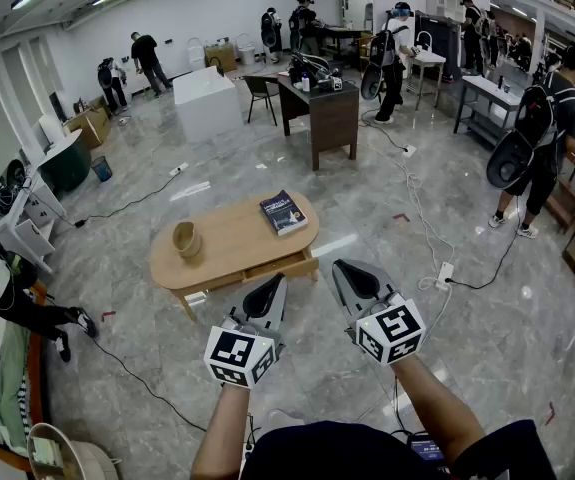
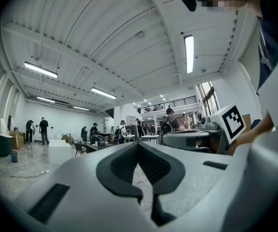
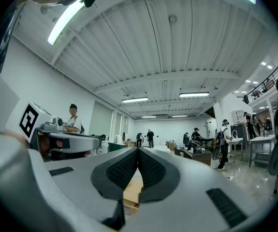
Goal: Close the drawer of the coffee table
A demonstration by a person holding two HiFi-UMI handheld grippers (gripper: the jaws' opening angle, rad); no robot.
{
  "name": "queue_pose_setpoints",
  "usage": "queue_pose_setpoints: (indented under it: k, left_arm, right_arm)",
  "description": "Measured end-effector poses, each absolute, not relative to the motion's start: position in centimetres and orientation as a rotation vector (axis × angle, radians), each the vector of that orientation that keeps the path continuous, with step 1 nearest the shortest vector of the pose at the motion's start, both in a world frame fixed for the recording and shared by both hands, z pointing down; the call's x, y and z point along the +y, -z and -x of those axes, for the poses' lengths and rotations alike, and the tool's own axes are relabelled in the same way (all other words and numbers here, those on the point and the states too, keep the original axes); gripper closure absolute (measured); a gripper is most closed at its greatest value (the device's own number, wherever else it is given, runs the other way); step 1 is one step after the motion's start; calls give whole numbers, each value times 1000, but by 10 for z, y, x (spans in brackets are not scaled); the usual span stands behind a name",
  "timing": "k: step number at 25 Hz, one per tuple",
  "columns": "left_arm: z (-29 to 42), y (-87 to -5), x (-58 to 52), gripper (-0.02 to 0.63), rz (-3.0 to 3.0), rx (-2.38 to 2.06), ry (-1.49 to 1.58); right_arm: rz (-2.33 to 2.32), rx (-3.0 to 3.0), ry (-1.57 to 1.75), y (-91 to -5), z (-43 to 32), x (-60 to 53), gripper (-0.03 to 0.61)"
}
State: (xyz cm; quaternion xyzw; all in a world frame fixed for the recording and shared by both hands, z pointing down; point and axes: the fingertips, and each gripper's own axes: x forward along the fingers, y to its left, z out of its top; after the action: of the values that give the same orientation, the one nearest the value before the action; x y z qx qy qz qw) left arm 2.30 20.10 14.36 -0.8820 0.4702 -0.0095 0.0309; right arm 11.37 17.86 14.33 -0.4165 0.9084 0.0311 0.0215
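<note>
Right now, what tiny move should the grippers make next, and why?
Probably ease the right gripper forward and down to the drawer front: it looks slightly pulled out of the coffee table, and that gripper, like the left gripper, hangs short of it, jaws together, empty.

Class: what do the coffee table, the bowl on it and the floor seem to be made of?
Coffee table: light wood or veneer, matte; even warm tan top.
Bowl: possibly wood or ceramic, matte beige; too small to tell.
Floor: polished stone-look tiles; grey veining, glossy reflections.
</note>
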Motion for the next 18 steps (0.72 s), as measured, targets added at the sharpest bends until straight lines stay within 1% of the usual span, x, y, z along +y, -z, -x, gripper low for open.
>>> queue_pose_setpoints:
  k: [6,18]
  left_arm:
    - [-35,-147,204,615,2727,1441,47]
    - [-33,-157,185,615,2734,1452,63]
  right_arm:
    - [1300,2794,-89,-144,-127,176,560]
    - [1304,2794,-63,-154,-125,157,560]
